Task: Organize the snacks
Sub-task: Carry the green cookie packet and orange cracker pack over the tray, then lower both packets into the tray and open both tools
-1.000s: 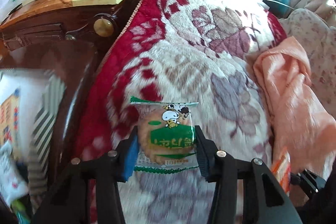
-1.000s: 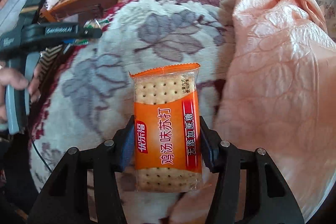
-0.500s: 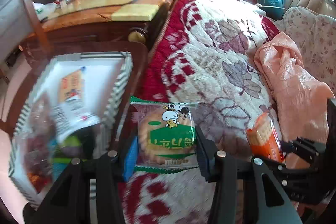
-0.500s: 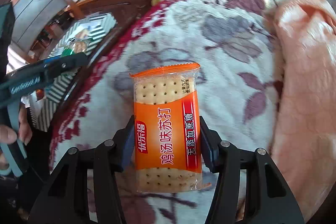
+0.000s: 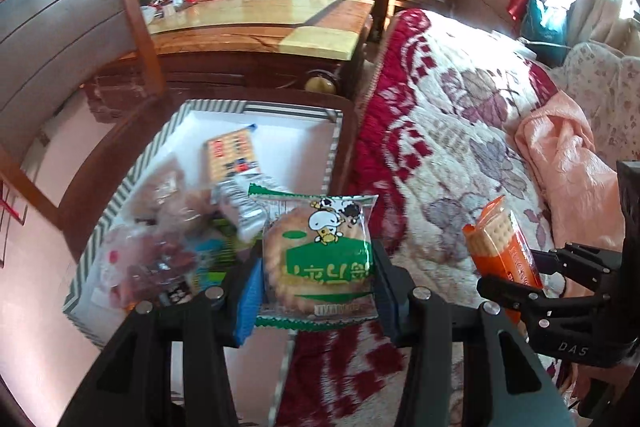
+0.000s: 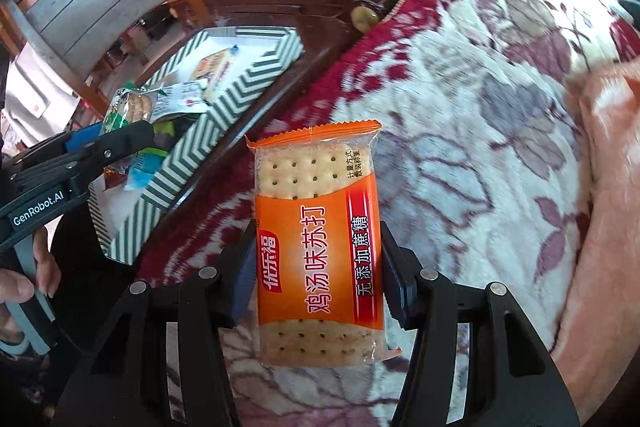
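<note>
My left gripper point(image 5: 316, 267) is shut on a green-and-clear rice cracker packet point(image 5: 318, 247) with a cartoon cow, held over the near right corner of a striped box point(image 5: 158, 147) that holds several snacks. That packet point(image 6: 126, 107) and the left gripper point(image 6: 120, 143) also show at the left of the right wrist view. My right gripper point(image 6: 318, 279) is shut on an orange soda cracker packet point(image 6: 320, 239), held upright above the floral blanket point(image 6: 460, 87). In the left wrist view the orange packet point(image 5: 500, 243) sits at the right, in the right gripper point(image 5: 516, 279).
The striped box point(image 6: 236, 95) rests on a dark wooden chair seat point(image 5: 116, 163) beside the bed. A wooden cabinet with a glossy top point(image 5: 260, 23) stands behind it. A peach quilt point(image 5: 568, 163) lies at the right of the blanket. A hand point(image 6: 24, 283) grips the left gripper's handle.
Both grippers have swung left with their packets, from over the blanket toward the chair. The striped box with its snacks has come fully into the left wrist view.
</note>
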